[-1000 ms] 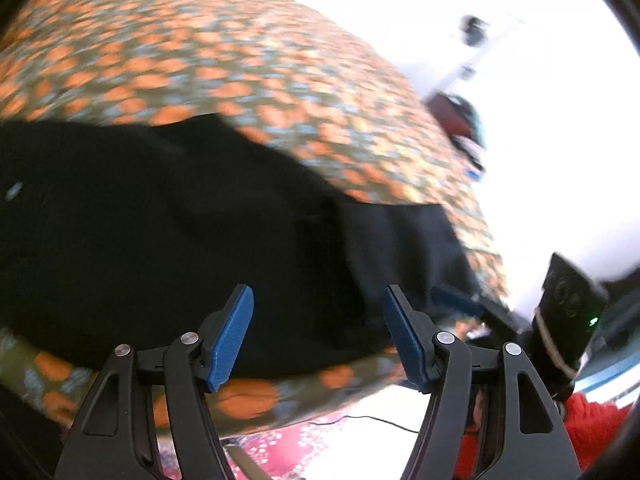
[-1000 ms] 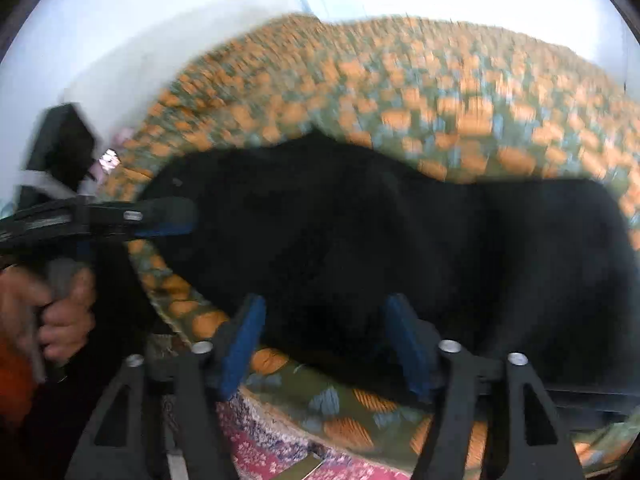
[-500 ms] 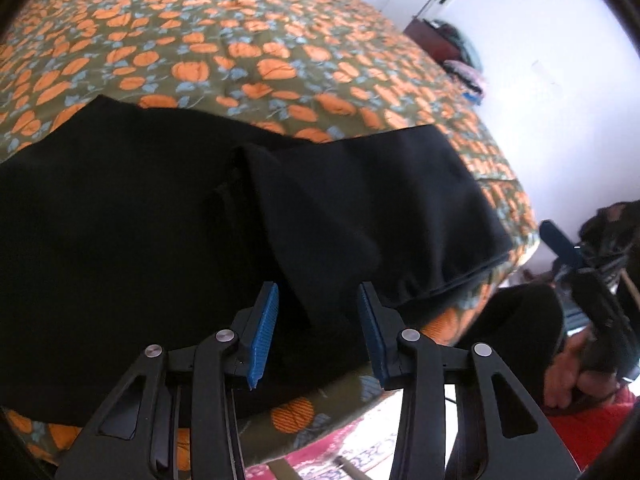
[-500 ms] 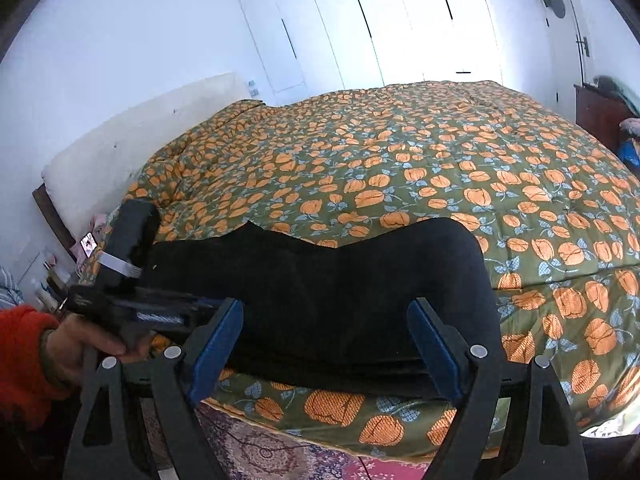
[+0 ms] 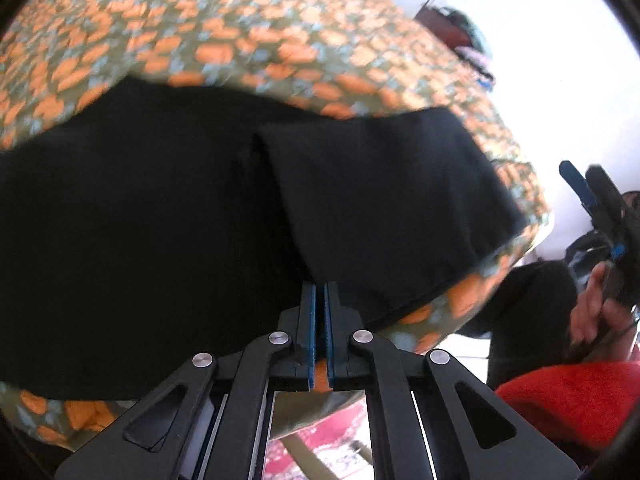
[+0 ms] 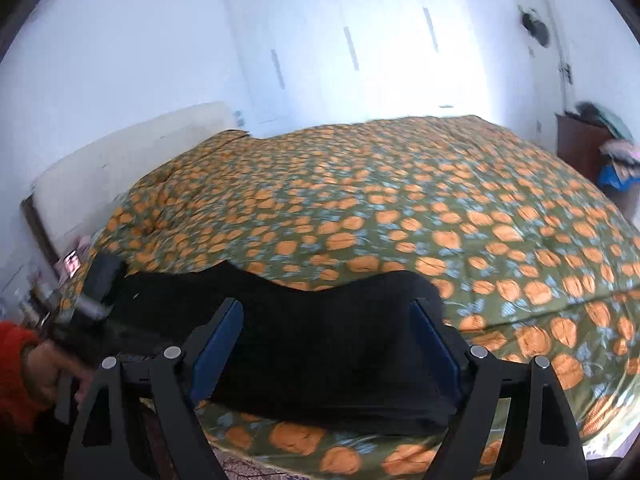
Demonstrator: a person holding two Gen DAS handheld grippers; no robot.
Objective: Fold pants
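- Blue pads of the left claw point(image 5: 319, 304) have just been closing and now stand together at the near edge of the black pants point(image 5: 200, 220). Whether cloth is pinched between them I cannot tell; a gap shows lower down.
- Right claw point(image 6: 324, 344) stands wide, with nothing between its pads, raised above the pants.
- I judge the left side is taking hold for the next fold.
- Beyond both claws the pants lie flat and dark, one layer overlapping, on the orange-flowered bedcover point(image 6: 400, 208).
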